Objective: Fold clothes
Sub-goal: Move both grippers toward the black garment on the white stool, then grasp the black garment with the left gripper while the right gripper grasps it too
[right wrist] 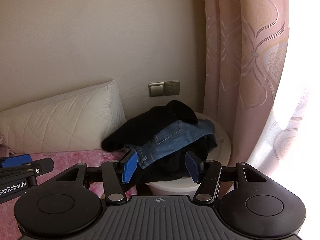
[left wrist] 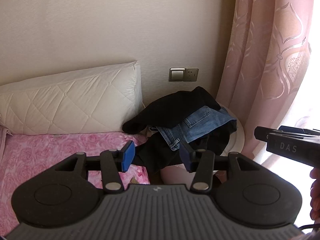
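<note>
Clothes (right wrist: pixel 160 138) lay in a loose heap on a round white stool (right wrist: pixel 222 140) in the corner, between the bed's edge and the pink curtain (right wrist: pixel 250 60). Blue jeans (left wrist: pixel 192 128) were draped over black garments, with a black top (left wrist: pixel 170 104) slumped over them and spilling toward the pillow (left wrist: pixel 70 104).

Left gripper (left wrist: pixel 158 156) hung short of the heap, fingers apart and widening slightly, nothing between the blue pads (left wrist: pixel 128 156). Right gripper (right wrist: pixel 162 166) likewise spread and empty, aimed at the near side of the pile; neither touched cloth, as far as the views showed.

Risks, as judged:
- Layers were tangled. A pinch on the jeans' hem could drag the dark pieces off the stool and onto the floor.
- Dark fabric against dark fabric hid the edges, so a grab might catch two garments at once.
- The heap overhung the stool's near rim; a nudge from either gripper could tip it.
- Both grippers converged on a narrow corner, so a collision seemed possible.
- The curtain hung close on the right and could snag.
</note>
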Tool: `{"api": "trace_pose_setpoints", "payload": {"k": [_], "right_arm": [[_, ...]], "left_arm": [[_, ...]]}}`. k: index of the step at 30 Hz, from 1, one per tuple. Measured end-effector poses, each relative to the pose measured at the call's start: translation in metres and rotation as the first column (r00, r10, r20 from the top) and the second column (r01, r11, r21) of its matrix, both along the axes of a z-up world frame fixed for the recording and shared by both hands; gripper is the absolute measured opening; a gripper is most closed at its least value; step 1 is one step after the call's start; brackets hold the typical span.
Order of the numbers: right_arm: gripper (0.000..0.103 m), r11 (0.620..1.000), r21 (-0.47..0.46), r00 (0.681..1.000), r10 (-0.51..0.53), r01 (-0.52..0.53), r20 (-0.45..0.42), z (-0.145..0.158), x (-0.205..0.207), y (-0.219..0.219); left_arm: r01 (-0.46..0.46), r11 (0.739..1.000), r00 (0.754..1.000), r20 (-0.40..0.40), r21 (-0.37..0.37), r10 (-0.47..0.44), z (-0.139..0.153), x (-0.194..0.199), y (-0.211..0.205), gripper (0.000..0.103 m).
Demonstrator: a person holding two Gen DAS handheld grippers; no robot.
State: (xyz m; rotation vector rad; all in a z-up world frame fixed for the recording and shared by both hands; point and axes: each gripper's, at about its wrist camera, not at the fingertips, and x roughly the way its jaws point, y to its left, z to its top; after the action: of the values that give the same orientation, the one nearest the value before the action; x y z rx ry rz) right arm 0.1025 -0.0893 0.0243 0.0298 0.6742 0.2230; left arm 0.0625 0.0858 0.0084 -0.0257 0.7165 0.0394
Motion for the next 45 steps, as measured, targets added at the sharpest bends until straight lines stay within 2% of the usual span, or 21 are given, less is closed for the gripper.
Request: {"api": "trace_pose_setpoints", "payload": {"k": [15,22,25,31,37,45], "right_arm": [[0.057,0.999,-0.007,0.999,0.032,-0.032,0.007,0.006,0.028,0.012],[0.057,0.999,-0.013,0.999,0.046,-0.046,0.001,0.008,0.042,0.012],[0.057,0.999,-0.017,0.999,0.041,-0.041,-0.009,0.005,0.049,0.007],[0.057,1.0,-0.022,0.998,0.017,-0.018,-0.058,-0.011,0.07,-0.004],[0.057,0.999,-0.023,0.995,0.025,-0.027,-0.1,-0.027,0.108,-0.008],[0.057,0.997,-0.039,0.983,0.061,-0.069,-0.173,-0.054,0.19,-0.006]], "left_arm": [[-0.025,1.0,1.0,0.014,0.001,0.025,-0.001,0.016,0.008,0.048],[-0.034,0.999,0.999,-0.003,-0.005,0.034,-0.004,0.028,0.007,0.049],[-0.036,0.999,0.999,-0.022,-0.021,0.035,-0.009,0.035,0.007,0.05],[-0.026,0.998,0.994,-0.107,-0.051,0.021,-0.029,0.055,0.002,0.05],[-0.047,0.997,0.988,-0.149,-0.067,0.036,-0.044,0.091,0.003,0.05],[-0.096,0.994,0.97,-0.229,-0.052,0.082,-0.07,0.178,-0.006,0.05]]}}
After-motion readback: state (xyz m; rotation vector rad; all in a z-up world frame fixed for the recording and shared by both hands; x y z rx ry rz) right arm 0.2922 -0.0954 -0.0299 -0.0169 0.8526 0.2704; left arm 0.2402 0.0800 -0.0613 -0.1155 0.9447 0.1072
